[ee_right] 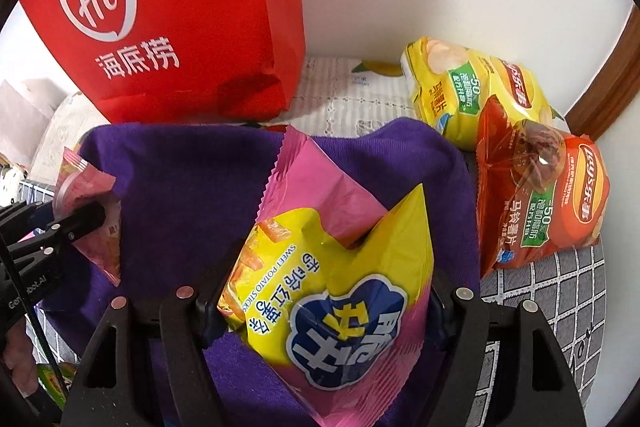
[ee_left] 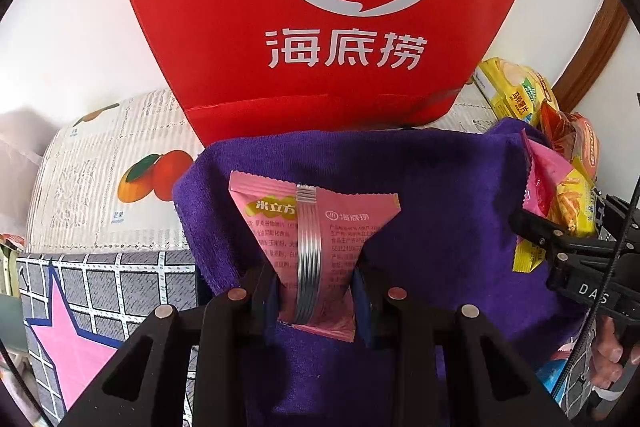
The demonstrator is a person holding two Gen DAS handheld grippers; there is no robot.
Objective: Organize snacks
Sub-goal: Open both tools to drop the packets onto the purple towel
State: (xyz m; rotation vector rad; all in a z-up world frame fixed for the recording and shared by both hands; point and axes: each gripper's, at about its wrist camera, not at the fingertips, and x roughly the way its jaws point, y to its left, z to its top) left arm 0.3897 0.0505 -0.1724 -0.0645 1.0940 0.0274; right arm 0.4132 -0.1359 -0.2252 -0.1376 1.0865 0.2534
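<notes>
Snacks split between two claws above a purple towel [ee_left: 440, 195] spread over the patterned worktop [ee_left: 100, 279]. At left, small pink rice-snack packet [ee_left: 340, 223] pinched at its lower end by the left claw [ee_left: 320, 291], silver back seam facing the lens, packet upright over the towel's near-left part. Behind it, standing at the worktop's far edge against the white wall: red Haidilao paper bag [ee_left: 288, 27]. Further right, pink-and-yellow sweet potato stick bag [ee_right: 332, 287] gripped across its width by the right claw [ee_right: 328, 303], crumpled and tilted, over the towel's near-right part. Toward the far right corner, off the towel: yellow Lay's chip bag [ee_right: 468, 91], lying near the wall, and just in front of it, red Lay's chip bag [ee_right: 544, 199], touching the towel's right edge.
</notes>
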